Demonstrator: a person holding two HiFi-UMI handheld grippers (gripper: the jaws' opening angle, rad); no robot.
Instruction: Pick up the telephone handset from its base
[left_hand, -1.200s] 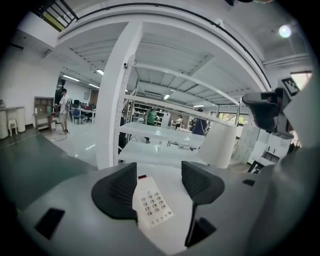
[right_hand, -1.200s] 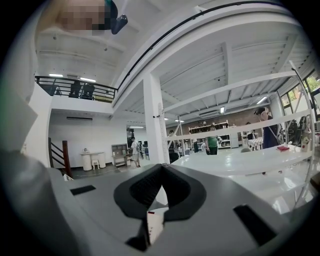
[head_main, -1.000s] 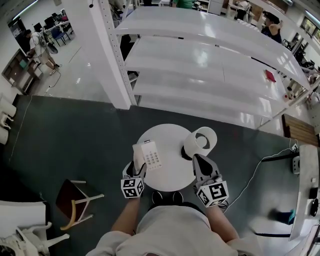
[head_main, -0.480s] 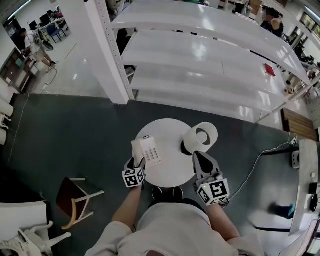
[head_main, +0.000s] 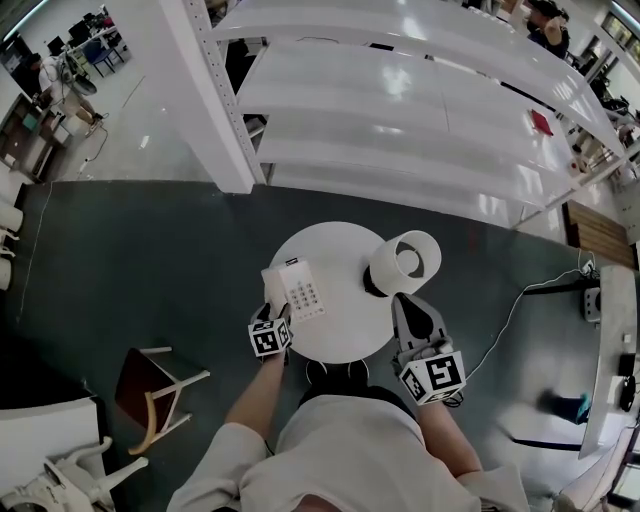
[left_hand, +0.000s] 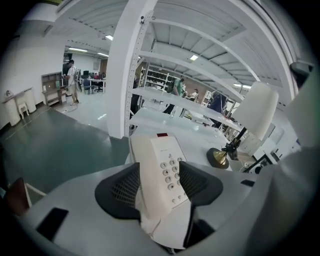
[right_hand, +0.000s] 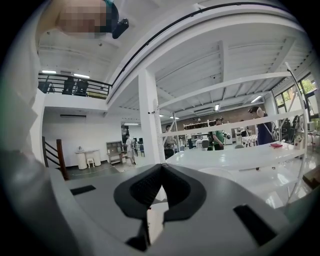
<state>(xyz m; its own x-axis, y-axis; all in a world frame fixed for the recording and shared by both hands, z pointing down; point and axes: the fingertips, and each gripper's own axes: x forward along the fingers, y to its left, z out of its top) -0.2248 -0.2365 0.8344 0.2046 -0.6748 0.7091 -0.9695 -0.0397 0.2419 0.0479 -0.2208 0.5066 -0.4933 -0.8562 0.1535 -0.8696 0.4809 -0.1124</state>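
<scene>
L claw (left_hand: 159, 184) angled down, jaws just closing, handset (left_hand: 146, 165) between.

Whites and greys over a dark floor (head_main: 150, 260)

White telephone (head_main: 300, 292) with pale grey keys and a small red mark at its top, on a glossy white round table (head_main: 340, 250); cream lampshade (head_main: 405, 262) over a brass-coloured lamp base (left_hand: 218, 157); dull grey-green underfoot; white shelves (head_main: 400, 110) with one red thing (head_main: 540, 122). Pale grey left gripper (left_hand: 159, 167) and right gripper (right_hand: 161, 167) — black ribbed pads (left_hand: 122, 187), black-and-white square markers on the cubes (head_main: 268, 338). Dark brown chair seat (head_main: 135, 390) on pale legs.
</scene>
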